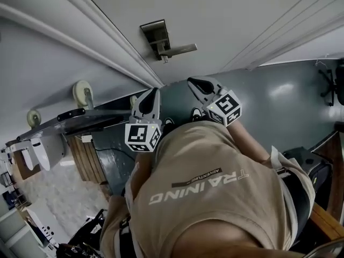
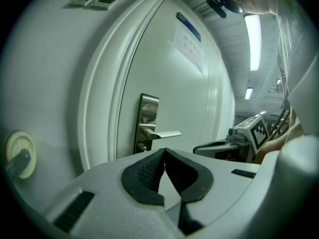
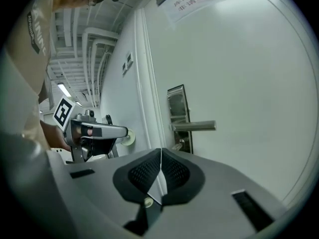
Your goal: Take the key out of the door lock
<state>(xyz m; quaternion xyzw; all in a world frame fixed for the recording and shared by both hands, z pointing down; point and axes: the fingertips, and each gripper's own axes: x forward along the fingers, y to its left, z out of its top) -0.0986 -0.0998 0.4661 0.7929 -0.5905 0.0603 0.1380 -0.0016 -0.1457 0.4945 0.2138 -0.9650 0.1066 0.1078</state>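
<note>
The key (image 3: 178,145) is a small bit poking out of the lock plate (image 1: 153,34), right under the lever handle (image 1: 180,49) on the white door (image 1: 226,9). It's hard to make out much detail on it. Both tools are well short of it, held side by side in front of the door. The left gripper (image 1: 156,91) has its jaws closed tip to tip with nothing in them, and the same goes for the right gripper (image 1: 191,81).
</note>
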